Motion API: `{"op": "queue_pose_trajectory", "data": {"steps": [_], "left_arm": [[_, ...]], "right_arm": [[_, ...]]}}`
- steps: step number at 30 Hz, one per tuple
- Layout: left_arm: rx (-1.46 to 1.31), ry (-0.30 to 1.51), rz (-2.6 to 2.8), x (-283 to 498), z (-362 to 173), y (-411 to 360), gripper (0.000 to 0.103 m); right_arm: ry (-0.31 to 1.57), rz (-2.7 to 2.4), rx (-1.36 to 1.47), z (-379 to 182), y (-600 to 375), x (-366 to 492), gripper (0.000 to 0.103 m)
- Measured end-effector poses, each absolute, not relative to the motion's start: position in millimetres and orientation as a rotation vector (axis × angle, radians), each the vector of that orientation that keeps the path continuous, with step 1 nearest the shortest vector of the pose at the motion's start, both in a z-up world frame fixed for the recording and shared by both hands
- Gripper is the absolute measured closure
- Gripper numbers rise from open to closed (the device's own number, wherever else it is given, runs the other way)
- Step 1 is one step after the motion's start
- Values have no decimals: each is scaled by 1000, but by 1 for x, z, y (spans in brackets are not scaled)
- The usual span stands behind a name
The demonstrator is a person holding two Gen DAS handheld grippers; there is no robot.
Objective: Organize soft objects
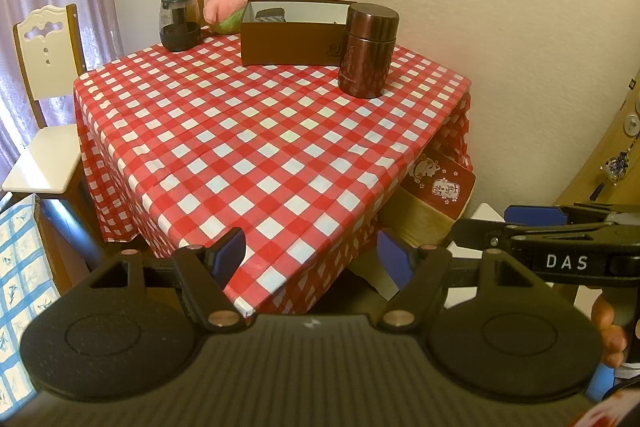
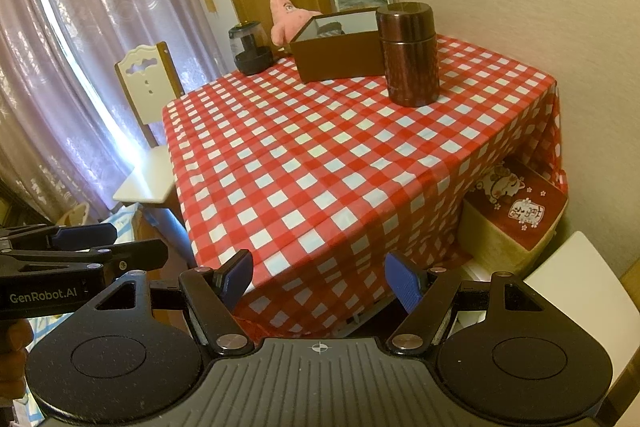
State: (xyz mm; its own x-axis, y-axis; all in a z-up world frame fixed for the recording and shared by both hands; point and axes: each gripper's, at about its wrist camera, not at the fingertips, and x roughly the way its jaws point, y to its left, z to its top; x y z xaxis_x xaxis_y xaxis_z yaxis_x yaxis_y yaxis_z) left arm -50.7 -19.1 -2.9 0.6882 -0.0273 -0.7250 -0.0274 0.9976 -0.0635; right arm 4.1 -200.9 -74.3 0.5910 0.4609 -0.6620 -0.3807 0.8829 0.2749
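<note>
Counter (image 1: 256, 147) under red check cloth, middle bare. Brown open box (image 1: 292, 43) at far edge, dark item inside, kind unclear. Pink plush (image 1: 222, 1) on counter beside box toward far left corner, outside it. Fits plush awaiting boxing, or tidying finished. Left hand-held gripper (image 1: 312, 253) and right hand-held gripper (image 2: 318, 277) both spread, holding nothing, off near corner.

Warm, dim indoor light. Daylight glows through the curtains (image 2: 80, 27) left of the hand-held gripper, glaring on the chair seat (image 2: 144, 183). Fisheye bending curves the walls; corners darken; focus is soft throughout.
</note>
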Motion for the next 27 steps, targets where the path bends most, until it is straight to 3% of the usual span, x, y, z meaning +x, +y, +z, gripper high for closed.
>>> {"op": "queue_pose_trajectory", "data": {"steps": [27], "left_arm": [[-72,818,0,-39,-4,-18,32]], "right_arm": [[804,493,107,-75,-202,13,30]]}}
